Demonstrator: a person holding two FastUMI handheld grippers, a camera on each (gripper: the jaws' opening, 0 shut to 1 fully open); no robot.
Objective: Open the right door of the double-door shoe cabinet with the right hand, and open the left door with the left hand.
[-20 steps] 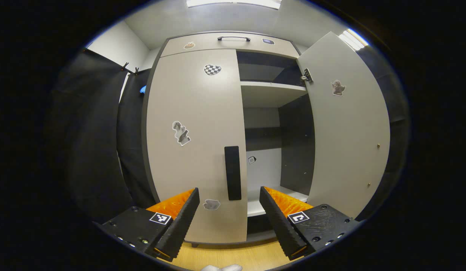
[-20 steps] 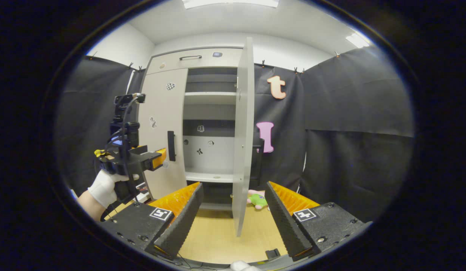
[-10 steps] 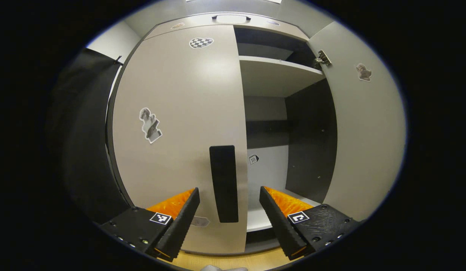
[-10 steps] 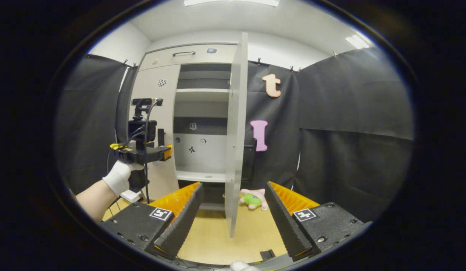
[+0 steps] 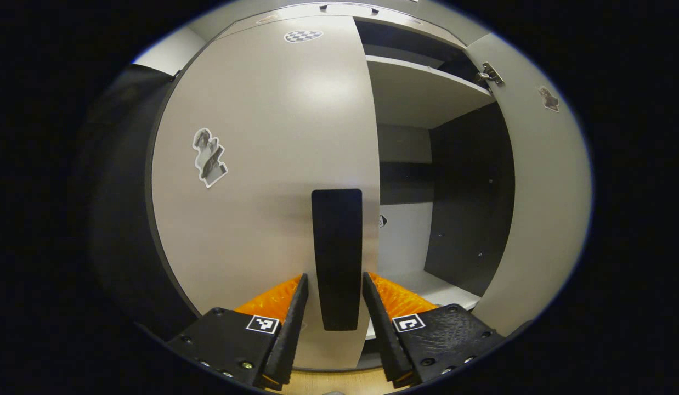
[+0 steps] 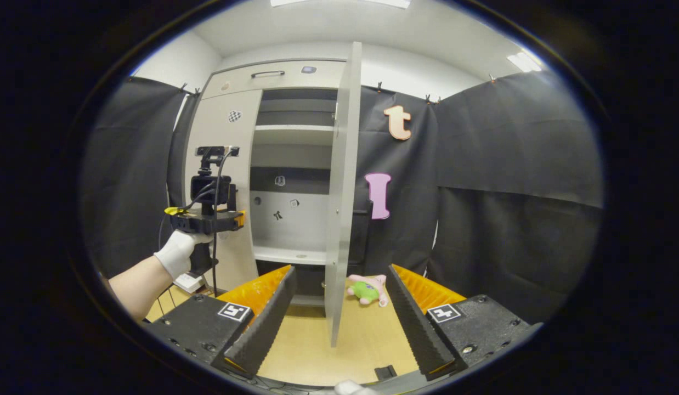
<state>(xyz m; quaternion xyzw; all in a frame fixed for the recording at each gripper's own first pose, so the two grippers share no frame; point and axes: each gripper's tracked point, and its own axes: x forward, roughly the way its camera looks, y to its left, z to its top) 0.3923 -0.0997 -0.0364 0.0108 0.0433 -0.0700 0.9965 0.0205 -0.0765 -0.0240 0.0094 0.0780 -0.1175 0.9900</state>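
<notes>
The shoe cabinet's left door (image 5: 262,164) stands closed, with stickers on its face. Its tall black handle (image 5: 337,252) sits between the fingers of my left gripper (image 5: 335,277), which are drawn in close to both sides with a thin gap still showing. In the right gripper view that left gripper (image 6: 239,218) is held by a gloved hand (image 6: 177,255) up against the left door (image 6: 221,164). The right door (image 6: 339,181) is swung wide, seen edge-on. My right gripper (image 6: 339,323) is open, empty, and well back from the door.
Bare shelves (image 5: 422,93) show inside the cabinet's right half. The open right door (image 5: 537,192) stands to the right of my left gripper. A green and pink plush toy (image 6: 367,288) lies on the wooden floor (image 6: 317,345) beside the door's bottom edge. Black cloth walls (image 6: 509,192) close the booth.
My left gripper has moved in to the left door and its fingers have narrowed around the handle. The right gripper has drifted slightly and stays open.
</notes>
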